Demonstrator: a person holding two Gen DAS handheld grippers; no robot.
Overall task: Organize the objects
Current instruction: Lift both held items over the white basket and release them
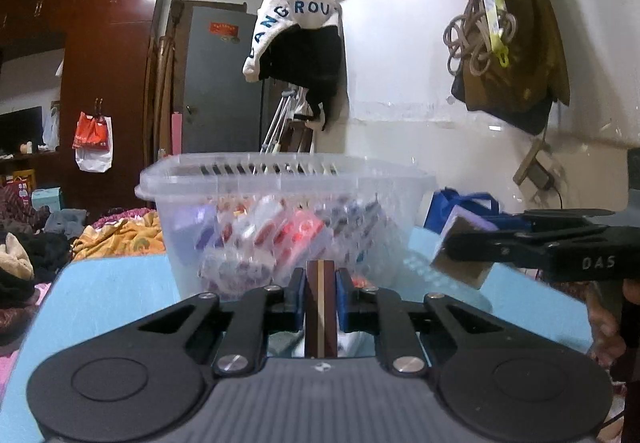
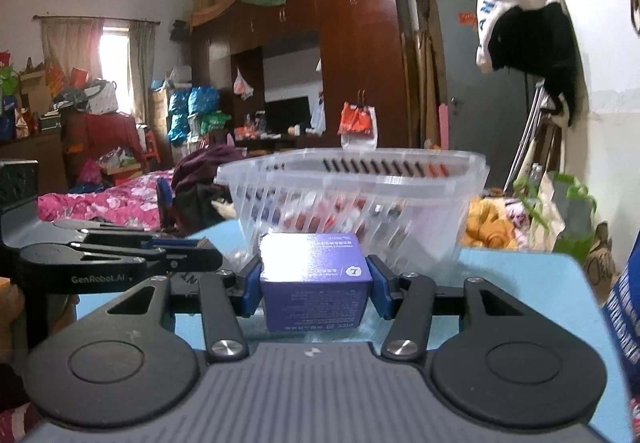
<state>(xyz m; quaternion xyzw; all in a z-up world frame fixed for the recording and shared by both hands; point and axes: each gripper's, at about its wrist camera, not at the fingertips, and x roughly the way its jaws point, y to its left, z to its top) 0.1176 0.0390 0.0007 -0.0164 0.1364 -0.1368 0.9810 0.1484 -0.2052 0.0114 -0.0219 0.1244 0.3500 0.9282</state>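
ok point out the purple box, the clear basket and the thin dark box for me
purple box (image 2: 314, 293), right wrist view, on its front face between the blue pads
clear basket (image 1: 280, 179), left wrist view, on its near rim
thin dark box (image 1: 320, 307), left wrist view, on its striped edge

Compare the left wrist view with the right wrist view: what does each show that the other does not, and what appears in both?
Left wrist only: the thin dark-red box clamped on edge in the left gripper, and bags hanging on the wall.

Right wrist only: the printed top of the purple box, a curtained window, and a pink floral bedspread.

Both: the clear basket of packets, the blue table, the right gripper, and the white and black cap.
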